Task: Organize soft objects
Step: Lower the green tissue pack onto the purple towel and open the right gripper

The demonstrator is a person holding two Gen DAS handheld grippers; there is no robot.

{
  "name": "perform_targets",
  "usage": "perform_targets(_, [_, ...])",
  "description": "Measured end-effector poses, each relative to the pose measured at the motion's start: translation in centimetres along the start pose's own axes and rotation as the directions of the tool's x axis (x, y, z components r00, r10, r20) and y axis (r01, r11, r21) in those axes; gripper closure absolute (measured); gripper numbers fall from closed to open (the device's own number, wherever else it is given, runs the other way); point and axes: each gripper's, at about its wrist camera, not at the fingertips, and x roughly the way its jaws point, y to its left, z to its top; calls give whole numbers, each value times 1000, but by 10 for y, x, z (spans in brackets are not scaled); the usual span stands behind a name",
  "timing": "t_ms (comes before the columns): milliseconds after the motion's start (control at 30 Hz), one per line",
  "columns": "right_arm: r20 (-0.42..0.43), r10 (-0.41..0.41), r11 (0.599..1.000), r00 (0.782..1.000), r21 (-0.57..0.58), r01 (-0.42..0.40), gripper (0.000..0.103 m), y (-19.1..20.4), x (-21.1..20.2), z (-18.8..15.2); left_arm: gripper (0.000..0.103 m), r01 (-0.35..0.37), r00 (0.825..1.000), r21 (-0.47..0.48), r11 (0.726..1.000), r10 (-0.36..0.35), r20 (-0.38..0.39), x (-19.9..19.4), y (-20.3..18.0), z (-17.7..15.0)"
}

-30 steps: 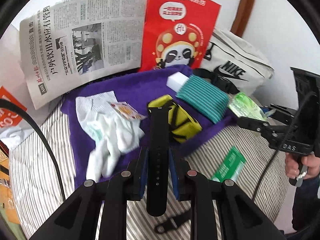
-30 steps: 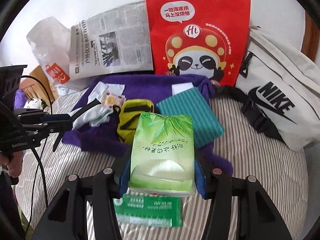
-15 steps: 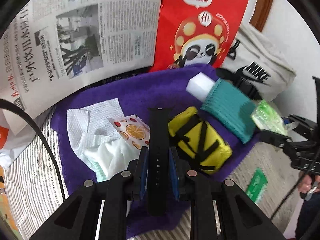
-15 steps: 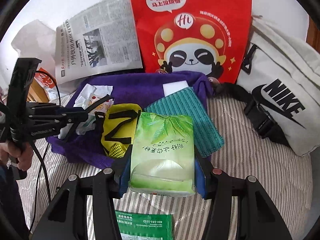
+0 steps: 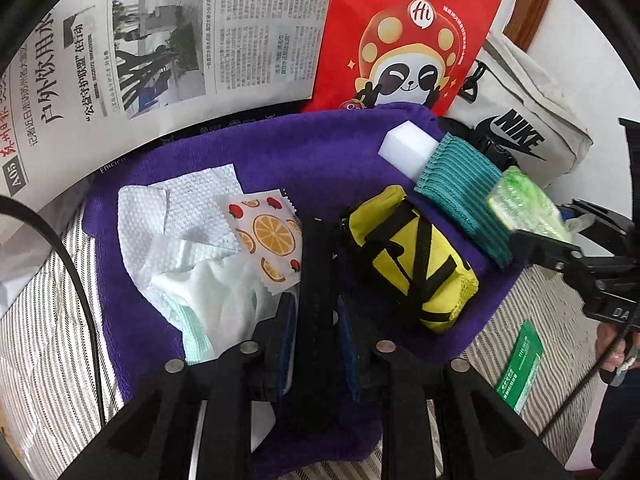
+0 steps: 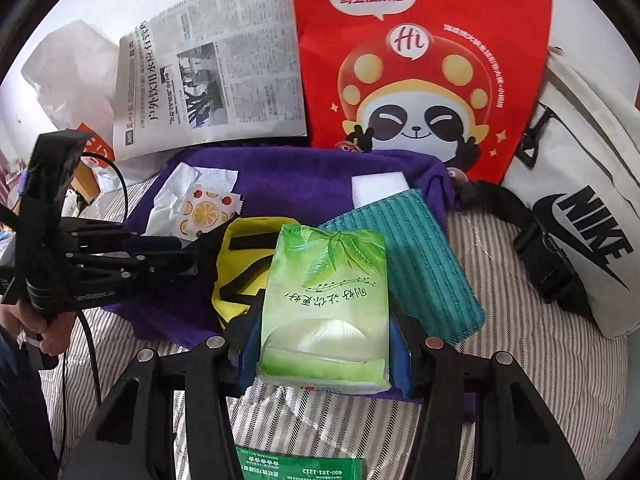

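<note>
Items before you, on the striped bed [image 6: 520,360]:

- Purple towel [image 5: 312,160]: spread on the bed and carrying most of the soft goods.
- Left tongs [image 5: 315,320]: over the towel's near edge. A black strap [image 5: 316,280] runs upright between the blue pads. The jaws are opening, and narrow gaps show on either side of the strap, so you no longer pinch it.
- Right tongs [image 6: 324,344]: closed on a green tissue pack [image 6: 326,304], pads pressed to both its sides, held above the towel's near edge.
- White cloths [image 5: 180,240]: crumpled on the towel's left part, with an orange-print sachet [image 5: 268,240] lying on them.
- Yellow pouch [image 5: 412,260]: on the towel, just right of the strap.
- Teal cloth [image 5: 460,196]: folded, at the towel's right edge, its far end overlapping a white sponge [image 5: 406,148].
- Green packet [image 6: 298,464]: flat on the bed, off the towel.
- Newspaper [image 5: 160,40], red panda bag [image 5: 408,32], white Nike bag [image 6: 580,208]: along the back, behind the towel.
</note>
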Motion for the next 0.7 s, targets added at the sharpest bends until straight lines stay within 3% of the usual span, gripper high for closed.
perform_targets(100, [0,-4,1000,1000,-8,4,50,2,1,2,59,14,1000,-1,1000,-14,1,-6,1,-4])
perform_targets(433, [18,-3,1000,1000,-16,3,50,6,13,29,53,0,997,-16,1000,1,71,-51,7,-20])
perform_targets(600, [7,26,1000,1000,-11,-26,50,13,41,57,53,-31,994,-32,999,34,103,-75,14,-33])
perform_targets(700, [-1,1,1000,1000,-18,-1,50,18,63,72,52,-50,992,-32,998,53,111,-85,16,-39])
